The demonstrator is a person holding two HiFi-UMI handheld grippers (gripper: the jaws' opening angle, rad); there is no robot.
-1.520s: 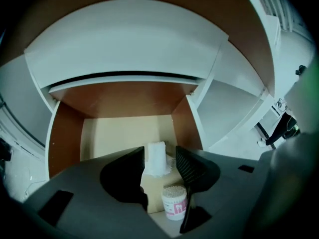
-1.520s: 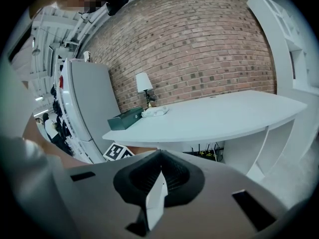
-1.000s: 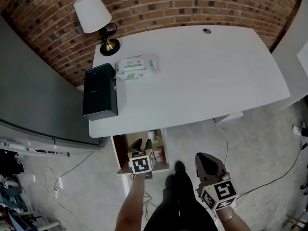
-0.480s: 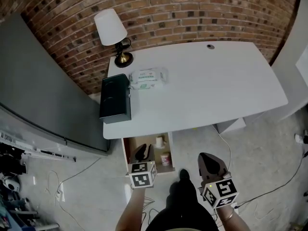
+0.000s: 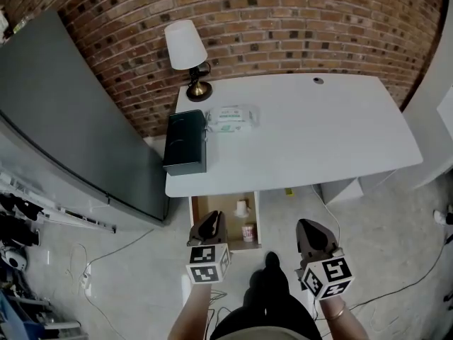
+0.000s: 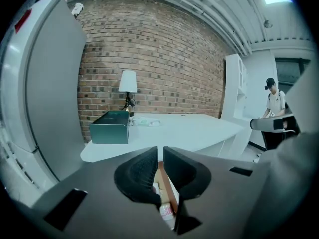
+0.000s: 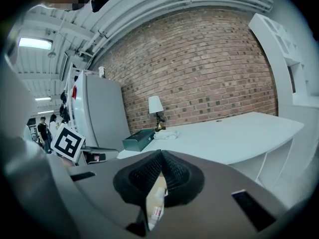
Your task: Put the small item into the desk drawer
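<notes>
White counter [image 5: 340,133] lies at your 12 o'clock, backed by a brick wall [image 5: 297,20]. Under its front left edge the desk drawer [image 5: 204,211] is pulled open.

Small item [image 5: 248,232], a red-and-white container, stands inside the drawer near the front right corner. A white object [image 5: 241,207] lies just behind it, at its 12 o'clock.

Your left gripper [image 5: 211,225] shows over the drawer's front left corner, at 9 o'clock from the small item and apart from it. Its jaws have just been closing and now stand almost together, with only a thin slit between the pads and nothing in it.

Your right gripper [image 5: 312,231] is at 3 o'clock from the drawer, over the floor [image 5: 382,246]. Its jaws are pressed together on nothing.

Counter, left end:
- Lamp [image 5: 185,47] at the back corner.
- Dark green box [image 5: 185,142] at the lamp's 6 o'clock.
- Wipes packet [image 5: 231,117] just beside the box, at its 2 o'clock.
</notes>
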